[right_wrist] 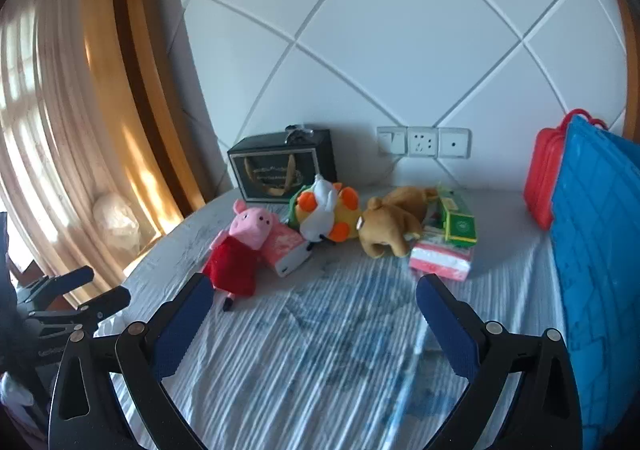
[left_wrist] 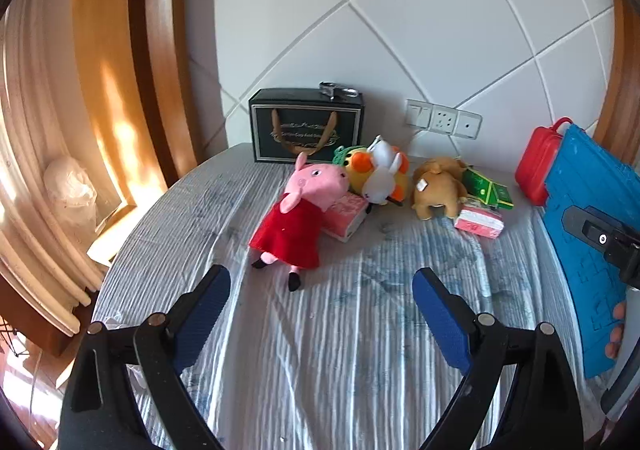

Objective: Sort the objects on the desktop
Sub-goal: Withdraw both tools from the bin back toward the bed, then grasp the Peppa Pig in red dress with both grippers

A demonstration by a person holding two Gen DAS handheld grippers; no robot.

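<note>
Nearest, the left gripper [left_wrist: 322, 314] and the right gripper [right_wrist: 316, 314] both hang over bare striped cloth, jaws spread wide and holding nothing. Sorting looks barely begun: the toys lie jumbled at the far side of the desk [left_wrist: 360, 350], untouched. A pink pig plush [left_wrist: 300, 209] leans on a pink tissue pack [left_wrist: 346, 219]; right of it a yellow-and-white plush [left_wrist: 378, 171], a brown bear [left_wrist: 438, 189], a green box [left_wrist: 488, 189] and another tissue pack [left_wrist: 480, 223]. Behind stands a dark gift box [left_wrist: 306, 125] against a white tiled wall [left_wrist: 400, 9]; a red case [left_wrist: 538, 165] and blue board [left_wrist: 592, 230] stand right, curtains far left.
</note>
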